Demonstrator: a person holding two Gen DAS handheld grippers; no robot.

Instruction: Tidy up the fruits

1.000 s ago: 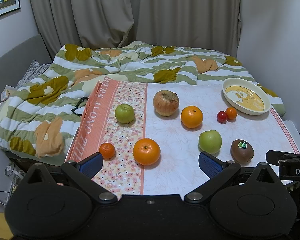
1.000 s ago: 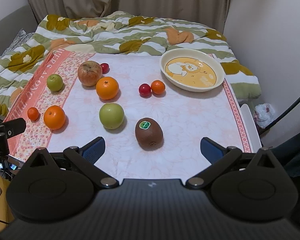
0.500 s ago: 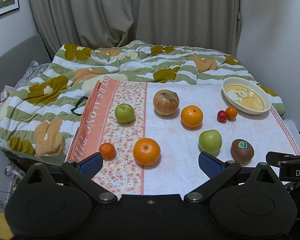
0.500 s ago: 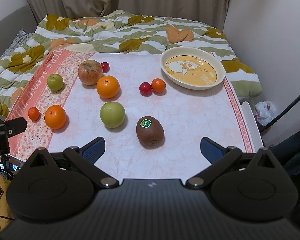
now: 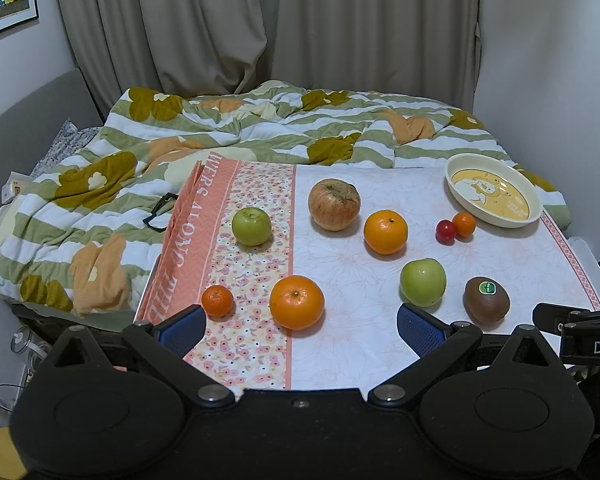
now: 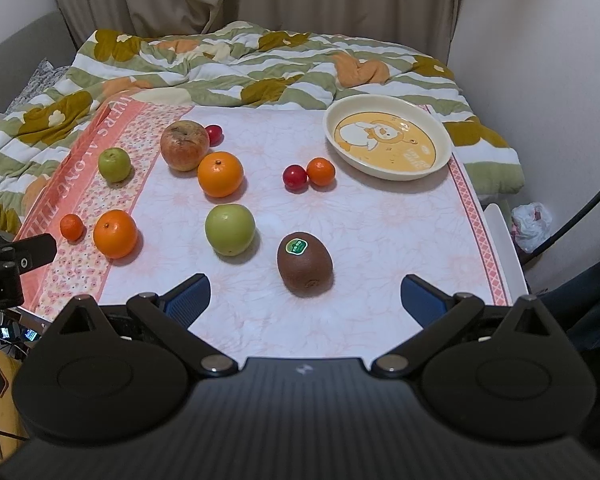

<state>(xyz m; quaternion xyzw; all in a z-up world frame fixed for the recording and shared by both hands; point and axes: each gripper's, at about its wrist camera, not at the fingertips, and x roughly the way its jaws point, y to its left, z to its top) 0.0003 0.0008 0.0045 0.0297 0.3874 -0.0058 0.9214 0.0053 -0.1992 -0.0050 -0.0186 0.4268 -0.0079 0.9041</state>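
Note:
Fruits lie loose on a floral tablecloth [image 6: 380,232]. A brown kiwi [image 6: 305,263] sits just ahead of my open, empty right gripper [image 6: 304,300]. A green apple [image 6: 230,229], an orange [image 6: 220,174], a russet apple [image 6: 185,145] and a small red fruit beside a small orange one [image 6: 321,171] lie farther off. A cream plate [image 6: 388,142] stands empty at the far right. My left gripper [image 5: 298,326] is open and empty, just short of an orange [image 5: 297,302] and a small mandarin [image 5: 217,301]. A small green apple [image 5: 251,226] lies beyond.
A rumpled striped duvet [image 5: 260,128] covers the bed behind the table. Curtains [image 5: 260,20] hang at the back, a wall [image 6: 540,60] stands to the right. A white chair edge and a plastic bag [image 6: 532,222] sit past the table's right edge.
The right gripper has moved slightly forward and right toward the kiwi. The left gripper has hardly moved. No fruit has moved.

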